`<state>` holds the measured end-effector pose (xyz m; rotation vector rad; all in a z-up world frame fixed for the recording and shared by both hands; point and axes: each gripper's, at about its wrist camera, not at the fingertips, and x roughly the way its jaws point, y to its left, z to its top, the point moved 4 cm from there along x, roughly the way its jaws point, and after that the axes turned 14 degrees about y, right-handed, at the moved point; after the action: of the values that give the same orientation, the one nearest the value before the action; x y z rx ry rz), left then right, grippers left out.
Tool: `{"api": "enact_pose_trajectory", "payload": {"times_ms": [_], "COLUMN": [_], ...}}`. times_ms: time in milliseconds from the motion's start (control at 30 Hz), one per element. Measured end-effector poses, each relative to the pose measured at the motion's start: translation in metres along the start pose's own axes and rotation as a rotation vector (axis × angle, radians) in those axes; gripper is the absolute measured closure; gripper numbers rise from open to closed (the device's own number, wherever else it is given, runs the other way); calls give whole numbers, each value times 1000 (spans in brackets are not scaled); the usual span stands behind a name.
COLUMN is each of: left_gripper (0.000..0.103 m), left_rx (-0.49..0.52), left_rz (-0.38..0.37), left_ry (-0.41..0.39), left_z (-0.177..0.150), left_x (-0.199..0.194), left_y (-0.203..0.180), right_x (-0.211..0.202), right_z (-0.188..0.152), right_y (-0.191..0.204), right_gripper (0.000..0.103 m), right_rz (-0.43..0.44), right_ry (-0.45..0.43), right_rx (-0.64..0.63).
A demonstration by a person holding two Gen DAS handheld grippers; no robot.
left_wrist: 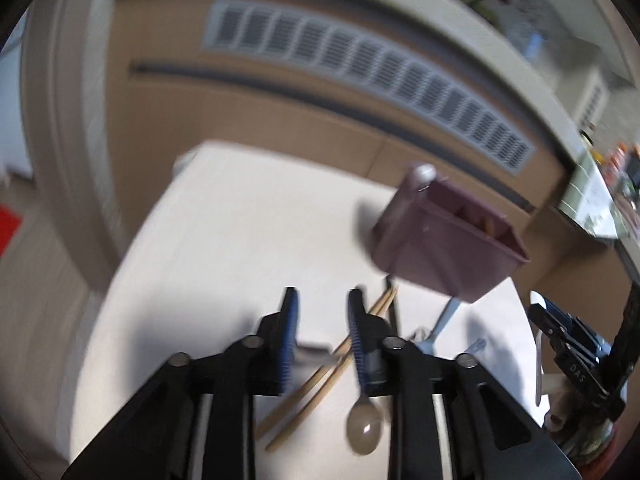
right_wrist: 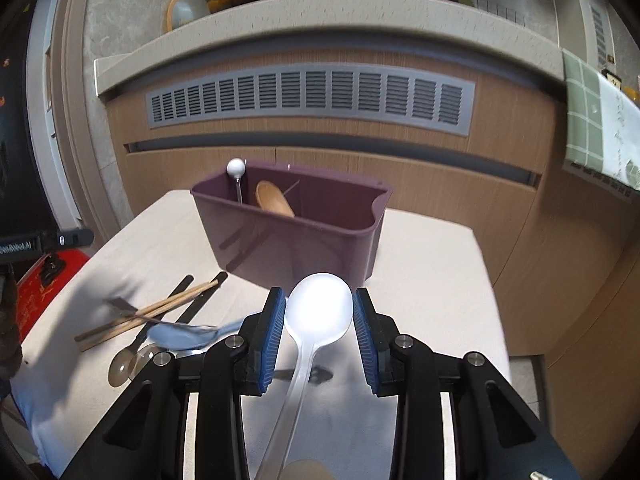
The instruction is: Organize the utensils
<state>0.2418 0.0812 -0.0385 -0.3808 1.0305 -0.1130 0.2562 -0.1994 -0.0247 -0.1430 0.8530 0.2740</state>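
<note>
In the right wrist view we see the right gripper (right_wrist: 313, 334) at lower centre with a translucent white plastic spoon (right_wrist: 319, 312) between its blue pads; the bowl fills the gap and the pads look pressed to its sides, so we read it as clamped. Behind it, mid-frame, stands the purple utensil bin (right_wrist: 304, 236), holding a wooden spoon (right_wrist: 274, 199) and a white ball-topped stick (right_wrist: 236, 168). Only this view shows the bin's inside clearly.

The blurred left wrist view shows the left gripper (left_wrist: 323, 332) at bottom centre, its tongs apart with nothing gripped, above wooden chopsticks (left_wrist: 320, 384) and a clear spoon (left_wrist: 365, 432) on the white table (left_wrist: 224, 240). At its right edge we glimpse the other gripper, lettered "DAS". At the left edge of the right view, a black device bears writing too blurred for us to read.
</note>
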Motion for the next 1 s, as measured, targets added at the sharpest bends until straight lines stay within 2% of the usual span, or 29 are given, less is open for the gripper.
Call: {"api": "enact_pose_trajectory", "payload": {"times_ms": [100, 200, 300, 467, 567, 767, 833, 900, 967, 1000], "left_gripper": [70, 70, 70, 70, 70, 70, 72, 73, 90, 93], "left_rx": [-42, -83, -128, -285, -338, -438, -448, -407, -341, -319], "left_rz": [-57, -74, -95, -136, -164, -242, -244, -204, -155, -144], "left_ry": [77, 115, 129, 154, 170, 138, 123, 104, 104, 107], "left_z": [-7, -16, -24, -35, -39, -36, -32, -26, -21, -20], "left_x": [17, 26, 25, 33, 42, 54, 58, 61, 67, 69], "left_y": [9, 11, 17, 41, 46, 53, 52, 44, 34, 32], "right_x": [7, 5, 1, 2, 0, -1, 0, 2, 4, 5], "right_z": [-4, -9, -15, -21, -25, -30, -30, -31, -31, -31], "right_y": [5, 13, 15, 11, 12, 15, 15, 16, 17, 18], "right_gripper": [71, 71, 71, 71, 71, 71, 71, 71, 71, 71], "right_rz": [9, 6, 3, 3, 10, 10, 10, 10, 11, 11], "right_ry": [27, 27, 21, 45, 41, 51, 55, 60, 65, 66], "right_rx": [-3, -23, -32, -9, 1, 6, 8, 10, 11, 10]}}
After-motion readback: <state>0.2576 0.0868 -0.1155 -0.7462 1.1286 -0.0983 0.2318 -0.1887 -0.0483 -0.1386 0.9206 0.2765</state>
